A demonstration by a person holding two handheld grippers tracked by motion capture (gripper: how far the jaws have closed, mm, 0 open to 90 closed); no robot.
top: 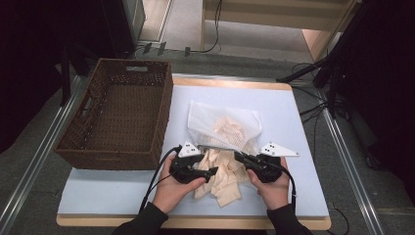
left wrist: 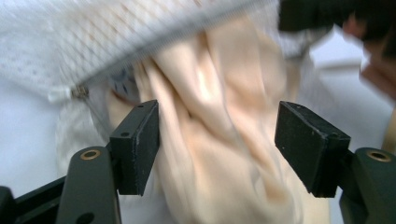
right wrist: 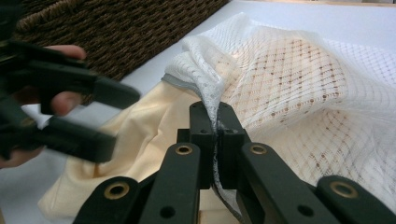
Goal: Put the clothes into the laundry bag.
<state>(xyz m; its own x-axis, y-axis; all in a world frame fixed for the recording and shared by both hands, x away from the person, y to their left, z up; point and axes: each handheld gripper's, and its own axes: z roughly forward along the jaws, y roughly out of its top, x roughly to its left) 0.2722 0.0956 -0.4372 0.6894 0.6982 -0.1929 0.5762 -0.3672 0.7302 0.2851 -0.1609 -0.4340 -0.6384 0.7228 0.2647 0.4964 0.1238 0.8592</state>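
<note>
A white mesh laundry bag (top: 225, 125) lies on the pale blue table, with peach cloth (top: 222, 176) spilling from its near, open edge. My right gripper (top: 243, 157) is shut on the bag's mesh rim (right wrist: 211, 100), the netting pinched between its jaws. The left gripper (top: 211, 172) is open over the peach cloth (left wrist: 219, 140), one jaw on each side of the folds and not closed on them. The bag's zipper pull (left wrist: 80, 91) shows at the left in the left gripper view. More peach cloth (right wrist: 299, 70) shows through the mesh.
A brown wicker basket (top: 120, 115) stands at the table's left, beside the bag, and looks bare inside. The table's front edge (top: 195, 220) runs just below the hands. Cables and dark stands (top: 323, 68) sit on the floor beyond the far right.
</note>
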